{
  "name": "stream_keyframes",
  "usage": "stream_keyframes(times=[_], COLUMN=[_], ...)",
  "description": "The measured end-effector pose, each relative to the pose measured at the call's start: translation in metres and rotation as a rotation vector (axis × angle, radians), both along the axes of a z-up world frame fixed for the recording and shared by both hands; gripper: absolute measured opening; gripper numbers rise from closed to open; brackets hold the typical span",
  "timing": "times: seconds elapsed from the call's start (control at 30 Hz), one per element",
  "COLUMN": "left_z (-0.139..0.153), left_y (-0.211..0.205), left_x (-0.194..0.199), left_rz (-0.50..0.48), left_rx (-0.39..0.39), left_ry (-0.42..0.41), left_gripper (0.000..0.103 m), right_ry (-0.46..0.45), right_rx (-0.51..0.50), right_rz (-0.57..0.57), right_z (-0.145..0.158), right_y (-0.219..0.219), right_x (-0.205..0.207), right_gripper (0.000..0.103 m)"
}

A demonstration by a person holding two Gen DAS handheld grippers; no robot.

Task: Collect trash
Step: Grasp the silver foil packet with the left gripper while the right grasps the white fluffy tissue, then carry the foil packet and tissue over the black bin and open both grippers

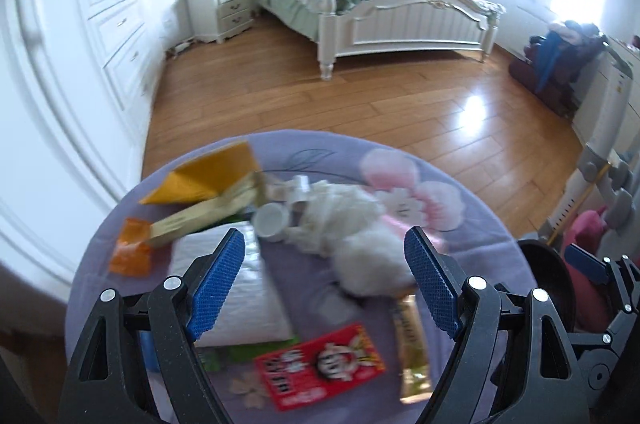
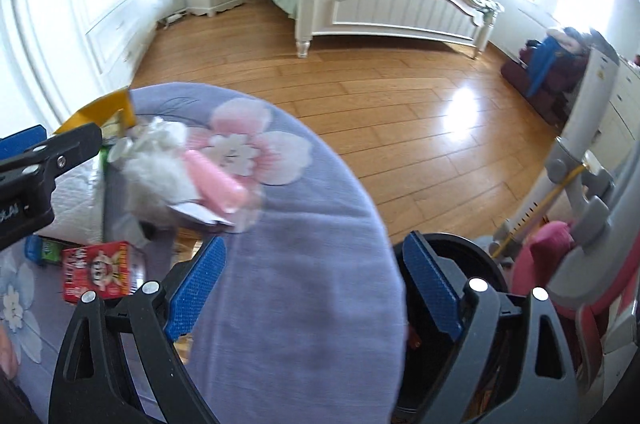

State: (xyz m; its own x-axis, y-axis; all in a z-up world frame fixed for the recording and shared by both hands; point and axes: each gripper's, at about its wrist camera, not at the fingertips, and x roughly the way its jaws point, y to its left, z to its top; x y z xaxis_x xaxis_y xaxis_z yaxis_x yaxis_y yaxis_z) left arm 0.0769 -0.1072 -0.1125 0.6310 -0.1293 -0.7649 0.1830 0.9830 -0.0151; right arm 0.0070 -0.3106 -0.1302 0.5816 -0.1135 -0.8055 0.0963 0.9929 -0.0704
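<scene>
Showing: a round table under a purple flowered cloth, littered with trash; taken here as the landmark.
Left gripper: above the near half of the table, pointing down at it; jaws wide apart, nothing between the pads.
Right gripper: over the right edge of the table; jaws apart, pads clear of the cloth, nothing gripped.
Red packet: flat on the table, near edge, just below the left gripper's fingertips.
Gold sachet: on the table, just right of the red packet.
White wad: soft crumpled material at the middle of the table.
White cup: tipped on its side at the middle of the table, touching the white wad.
Yellow envelope: far left part of the table.
Orange wrapper: left edge of the table.
White padded pack: left of the table's centre, partly behind the left finger.
Black bin: on the floor, just beside the table's right edge, behind the right gripper's right finger.
Bed: well beyond the table, across the wood floor.
</scene>
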Motion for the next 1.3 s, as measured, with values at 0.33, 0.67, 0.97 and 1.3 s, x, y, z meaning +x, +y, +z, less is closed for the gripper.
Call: stream_keyframes(times=[0.33, 0.67, 0.97, 1.3], left_z=[-0.032, -0.065, -0.080, -0.077], left_y=[0.056, 0.072, 0.076, 0.060], left_x=[0.015, 0.036, 0.049, 0.051], left_rz=[0.091, 0.154, 0.163, 0.121], left_rx=[0.043, 0.103, 0.080, 0.072], left_ry=[0.079, 0.162, 0.200, 0.186], left_gripper=[0.081, 0.081, 0.083, 0.049], right_ry=[0.062, 0.086, 0.124, 0.134], right_rx=[-0.008, -0.039, -0.065, -0.006], right_rz=[0.066, 0.147, 0.201, 0.234], right_z=[-0.019, -0.026, -0.040, -0.037], right_y=[0.054, 0.085, 0.097, 0.101], right_x=[0.032, 0.073, 0.084, 0.076], right_gripper=[0.089, 0.089, 0.068, 0.037])
